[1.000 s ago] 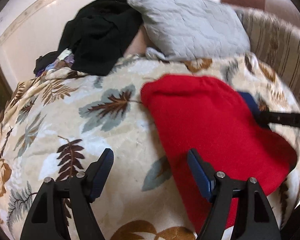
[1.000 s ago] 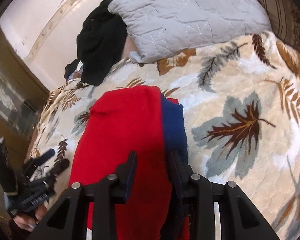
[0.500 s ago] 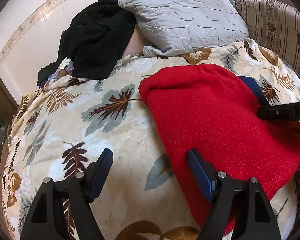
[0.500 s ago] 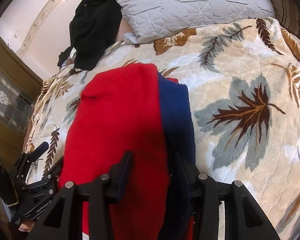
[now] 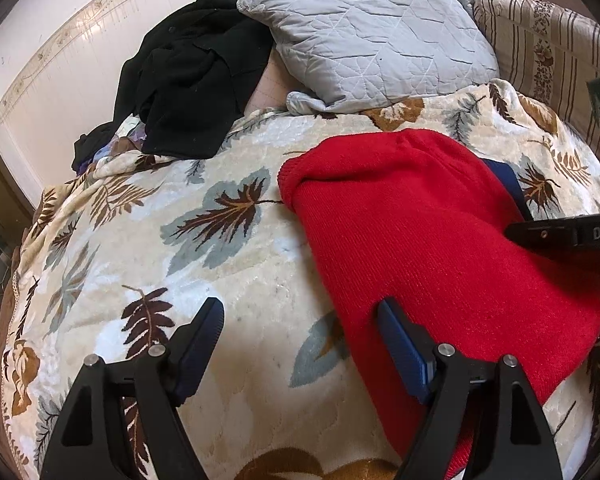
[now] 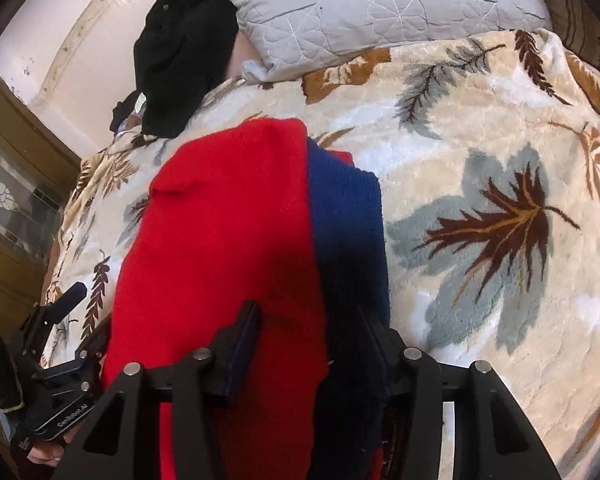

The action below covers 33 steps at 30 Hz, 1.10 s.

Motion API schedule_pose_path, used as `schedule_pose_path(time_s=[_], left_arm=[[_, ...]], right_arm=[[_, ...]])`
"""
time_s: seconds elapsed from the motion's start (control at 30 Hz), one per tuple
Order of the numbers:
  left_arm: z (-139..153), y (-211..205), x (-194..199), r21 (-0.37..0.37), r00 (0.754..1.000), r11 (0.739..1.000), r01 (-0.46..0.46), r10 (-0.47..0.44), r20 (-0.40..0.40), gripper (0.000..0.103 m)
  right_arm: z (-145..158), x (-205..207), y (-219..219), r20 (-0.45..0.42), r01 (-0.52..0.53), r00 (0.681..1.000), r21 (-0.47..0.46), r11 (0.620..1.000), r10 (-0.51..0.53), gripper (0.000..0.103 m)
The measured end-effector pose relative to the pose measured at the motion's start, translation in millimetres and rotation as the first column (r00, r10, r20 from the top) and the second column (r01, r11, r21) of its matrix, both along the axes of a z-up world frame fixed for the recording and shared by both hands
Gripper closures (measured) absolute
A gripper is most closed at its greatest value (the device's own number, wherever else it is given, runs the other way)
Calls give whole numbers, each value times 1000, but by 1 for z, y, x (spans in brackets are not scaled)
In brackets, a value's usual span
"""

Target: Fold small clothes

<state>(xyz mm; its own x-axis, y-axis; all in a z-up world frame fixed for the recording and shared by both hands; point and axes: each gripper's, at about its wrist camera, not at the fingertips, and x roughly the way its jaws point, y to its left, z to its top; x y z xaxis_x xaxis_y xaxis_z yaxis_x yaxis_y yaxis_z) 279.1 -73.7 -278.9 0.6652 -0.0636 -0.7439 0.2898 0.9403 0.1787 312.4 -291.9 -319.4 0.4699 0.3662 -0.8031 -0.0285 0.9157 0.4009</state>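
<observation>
Red knit garment (image 5: 428, 240) is lying folded on the leaf-print blanket (image 5: 228, 280) covering the bed, a navy blue part (image 6: 348, 216) of it showing along one long edge, just under the red layer. In the right wrist view the blue strip is sitting on the right side of the red.

Right hand-held gripper (image 6: 312, 336) is hovering over the near end of the garment, straddling the red/blue seam; its jaws have just been opening, cloth lying below and between them, pads not pressing on it, so open. In the left wrist view one of its fingers (image 5: 560, 234) is reaching in over the garment's right side.

Left hand-held gripper (image 5: 300, 332) is standing wide open at the garment's near left edge, one finger (image 5: 400, 344) over red cloth, the other over bare blanket, holding nothing.

Beyond the garment's far end a grey quilted pillow (image 5: 372, 36) is resting on the blanket. Left of the pillow, a black clothing heap (image 5: 188, 84) is lying against the wall. A striped cushion (image 5: 548, 60) is sitting right of the pillow.
</observation>
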Motion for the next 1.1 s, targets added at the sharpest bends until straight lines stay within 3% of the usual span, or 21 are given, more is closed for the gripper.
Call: schedule_pose_path(time_s=[0.23,0.37,0.53,0.93,1.03,1.1], left_arm=[[1,1,0,6,1000,1000,-2,2,2,23],[4,4,-2,-2,1000,1000,-6,6,-3,23],[5,4,-3,0,1000,1000,-3,3,2,23],[5,2,2,-12,1000,1000,1,-2,-8,23],[7,7,6,-51,999,999,17,-19,-37,23],[11,16,11,-143,996,989,34,-45,-76,23]], right_arm=[[13,-8,-9,46,-7,999,46,999,5,48],[19,-13,-27,72,22,997,130,991,-32,40],[15,-13,-49,44,80,995,207,975,-91,38],[-3,-8,-65,-7,63,998,331,942,-64,33],[-13,-3,-67,-49,63,998,368,928,-48,33],[-18,1,-69,-61,61,997,393,917,-40,33]])
